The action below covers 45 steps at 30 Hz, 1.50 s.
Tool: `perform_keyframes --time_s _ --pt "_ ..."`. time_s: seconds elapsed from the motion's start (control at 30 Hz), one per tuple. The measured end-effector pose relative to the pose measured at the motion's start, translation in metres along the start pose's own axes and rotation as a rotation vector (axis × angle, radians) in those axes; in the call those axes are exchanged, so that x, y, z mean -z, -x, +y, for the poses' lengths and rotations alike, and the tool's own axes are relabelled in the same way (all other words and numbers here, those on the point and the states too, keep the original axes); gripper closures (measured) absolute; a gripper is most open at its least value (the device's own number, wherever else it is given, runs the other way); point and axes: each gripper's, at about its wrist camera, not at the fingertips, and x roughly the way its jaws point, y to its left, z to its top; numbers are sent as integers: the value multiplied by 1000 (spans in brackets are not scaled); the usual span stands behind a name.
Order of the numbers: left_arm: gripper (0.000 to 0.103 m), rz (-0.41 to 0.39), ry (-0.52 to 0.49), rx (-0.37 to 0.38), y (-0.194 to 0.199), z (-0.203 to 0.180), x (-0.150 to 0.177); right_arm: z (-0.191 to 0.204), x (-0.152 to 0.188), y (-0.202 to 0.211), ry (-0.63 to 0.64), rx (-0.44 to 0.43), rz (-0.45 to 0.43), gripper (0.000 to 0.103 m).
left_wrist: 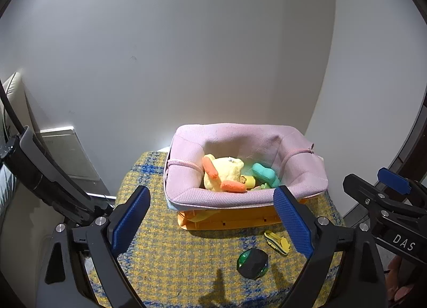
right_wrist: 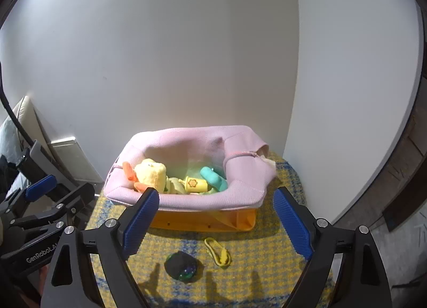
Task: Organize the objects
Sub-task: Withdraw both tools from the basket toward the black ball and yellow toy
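Observation:
An orange basket with a pink fabric liner (left_wrist: 240,196) (right_wrist: 186,198) stands at the back of a yellow-and-blue woven tabletop (left_wrist: 170,249) (right_wrist: 253,276). Inside lie a yellow plush (left_wrist: 226,170) (right_wrist: 152,174), orange pieces (left_wrist: 232,186), a teal toy (left_wrist: 264,173) (right_wrist: 213,178) and a yellow cup (right_wrist: 196,184). In front of the basket lie a black-and-green ball (left_wrist: 252,262) (right_wrist: 181,265) and a small yellow clip toy (left_wrist: 277,241) (right_wrist: 218,252). My left gripper (left_wrist: 212,221) and right gripper (right_wrist: 217,221) are both open and empty, held above the table in front of the basket.
A white wall corner rises behind the table. A flat grey panel (left_wrist: 69,156) (right_wrist: 72,156) leans against the wall at left beside a cream cushion (left_wrist: 10,89). The right gripper's body (left_wrist: 387,206) shows at the right edge of the left wrist view.

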Motion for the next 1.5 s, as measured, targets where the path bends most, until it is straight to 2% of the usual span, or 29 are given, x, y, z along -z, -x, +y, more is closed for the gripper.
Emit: perform_keyframes --time_s 0.3,0.67,1.13,1.5 --pt "6 30 2 4 -6 -4 28 -11 33 2 -19 7 19 15" --pt "6 40 -32 18 -21 -24 66 -26 70 -4 -7 55 44 15" --pt "6 102 -72 31 -57 -51 105 -55 116 -28 -30 88 90 15" --pt "6 157 -97 38 -86 -64 128 -71 139 -52 -59 94 137 15"
